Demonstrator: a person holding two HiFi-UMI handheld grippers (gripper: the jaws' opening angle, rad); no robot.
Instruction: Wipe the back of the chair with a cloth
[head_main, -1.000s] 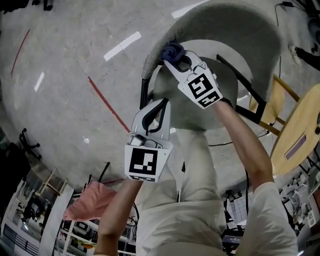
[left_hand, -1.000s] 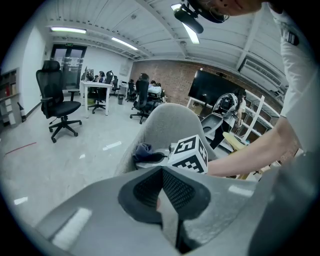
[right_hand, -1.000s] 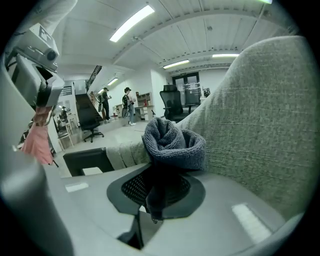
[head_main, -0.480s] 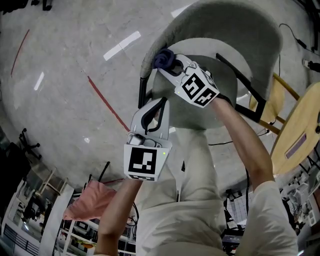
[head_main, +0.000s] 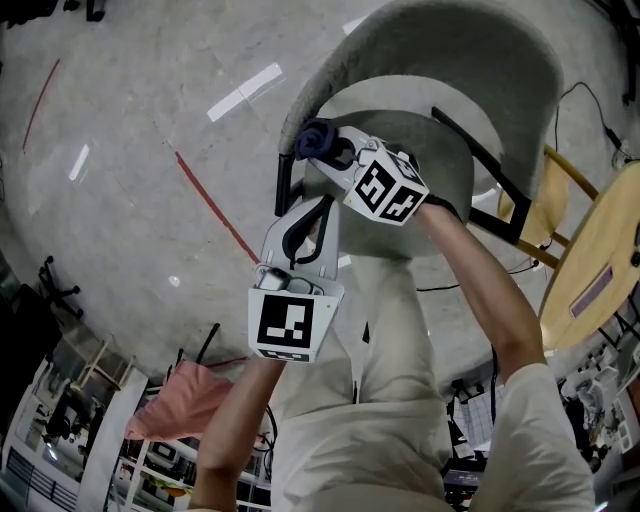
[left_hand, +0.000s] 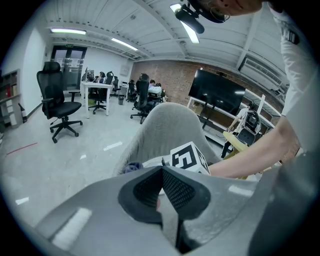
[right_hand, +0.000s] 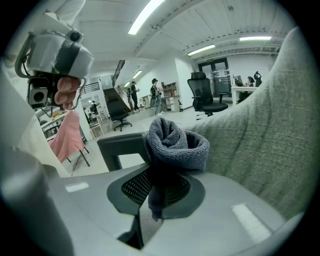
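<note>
The right gripper (head_main: 330, 150) had its jaws clamped on a bunched dark blue cloth (head_main: 316, 138). The cloth bulged out past the tips and pressed against the grey fabric back of the chair (head_main: 455, 55) at its left end, at about 11 o'clock in the head view. Just beside the cloth ran the chair's black frame (head_main: 282, 185). The left gripper (head_main: 316, 208) hung at 7 o'clock from the right one, nearer the person, its jaws closed together with nothing between them. A round wooden tabletop (head_main: 600, 270) stood at 3 o'clock, and a red line (head_main: 215, 208) crossed the floor (head_main: 130, 150) at 9 o'clock.
</note>
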